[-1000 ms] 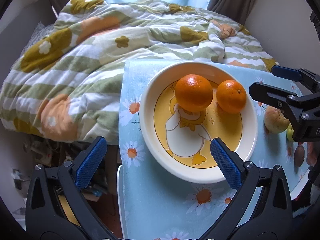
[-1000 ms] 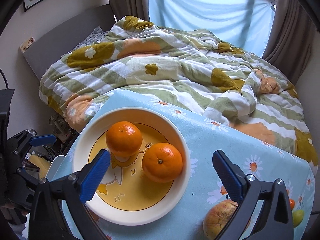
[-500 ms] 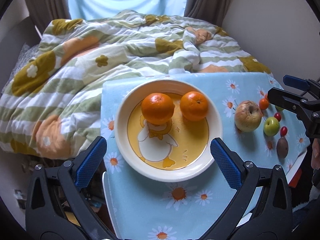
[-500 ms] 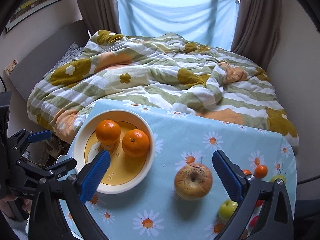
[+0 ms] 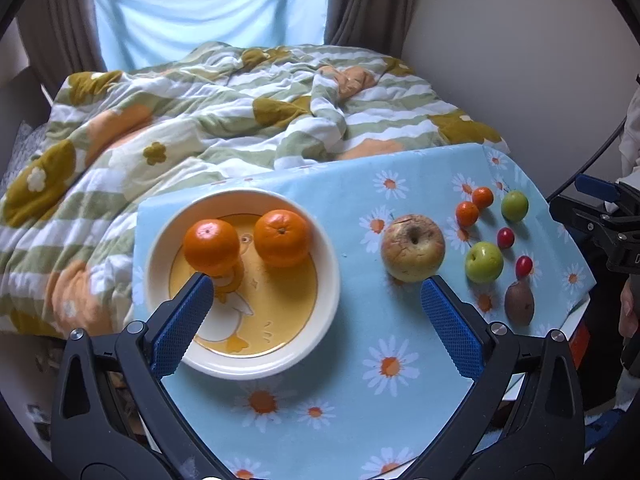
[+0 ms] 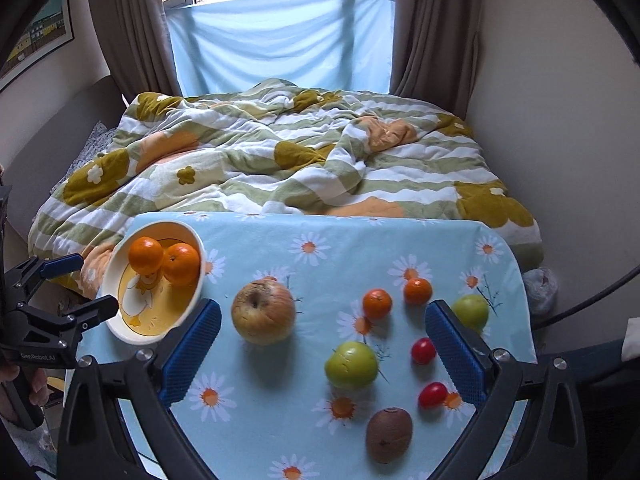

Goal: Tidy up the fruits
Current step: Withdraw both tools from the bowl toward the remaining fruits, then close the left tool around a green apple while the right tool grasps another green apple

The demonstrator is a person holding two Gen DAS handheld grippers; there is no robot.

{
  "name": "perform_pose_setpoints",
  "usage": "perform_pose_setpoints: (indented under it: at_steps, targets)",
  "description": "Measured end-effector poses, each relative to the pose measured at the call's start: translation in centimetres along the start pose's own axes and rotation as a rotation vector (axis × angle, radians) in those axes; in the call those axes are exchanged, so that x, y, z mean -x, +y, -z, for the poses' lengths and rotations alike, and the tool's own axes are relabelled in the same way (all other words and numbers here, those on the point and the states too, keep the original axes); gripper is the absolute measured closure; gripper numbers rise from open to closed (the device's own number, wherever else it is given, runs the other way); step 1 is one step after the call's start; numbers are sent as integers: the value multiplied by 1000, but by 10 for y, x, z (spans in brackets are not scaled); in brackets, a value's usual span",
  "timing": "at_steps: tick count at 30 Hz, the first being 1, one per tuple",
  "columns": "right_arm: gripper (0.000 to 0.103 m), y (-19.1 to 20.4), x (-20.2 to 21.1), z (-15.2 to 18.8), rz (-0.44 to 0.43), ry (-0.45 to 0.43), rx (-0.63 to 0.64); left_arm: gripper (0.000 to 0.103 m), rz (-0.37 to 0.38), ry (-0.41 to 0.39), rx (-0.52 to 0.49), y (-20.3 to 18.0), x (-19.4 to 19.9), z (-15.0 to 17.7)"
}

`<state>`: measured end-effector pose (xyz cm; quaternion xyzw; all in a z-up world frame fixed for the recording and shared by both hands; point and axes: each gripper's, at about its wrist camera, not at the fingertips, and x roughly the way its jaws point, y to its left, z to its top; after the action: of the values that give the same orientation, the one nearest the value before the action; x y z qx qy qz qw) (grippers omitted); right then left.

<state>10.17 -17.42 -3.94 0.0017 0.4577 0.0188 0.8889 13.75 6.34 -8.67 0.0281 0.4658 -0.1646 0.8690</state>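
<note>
Both grippers have drawn back since the earlier frames, bringing the whole table into view. Left gripper (image 5: 312, 300) and right gripper (image 6: 322, 344) hang spread and empty above the cloth, apparently placed to survey. Two oranges (image 5: 211, 245) sit touching in the duck-print bowl (image 5: 160, 236) at the table's left. Unsorted fruit lies loose to the right: a blemished, russeted apple (image 6: 264, 312), two green apples (image 6: 352, 365), small tangerines (image 6: 377, 303), cherry tomatoes (image 6: 423, 351), a kiwi (image 6: 389, 435).
</note>
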Motion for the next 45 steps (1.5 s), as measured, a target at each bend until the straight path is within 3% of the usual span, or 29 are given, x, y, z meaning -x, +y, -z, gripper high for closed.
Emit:
perform_pose_setpoints:
  at_steps: [10,19,24,40,42,45]
  targets:
    - [1,-82,-7,34,-18,40,12,0,37,24,10,-94,-23,13]
    - [1,-128,-34,62,-50,86,43,0,78,58,-9,-153,-66,26]
    - [1,-149,-54,71,-62,99,40,0,92,68,-15,-171,-93,29]
    - [4,-179,-114,55,-95,118,59,6,74,114,-30,-202,-155,29]
    - [4,-181,-119,54,-103,122,60,17,69,127,-29,-204,-160,29]
    - [7,-183,-126,52,-121,126,61,26,55,141,-35,-207,-167,29]
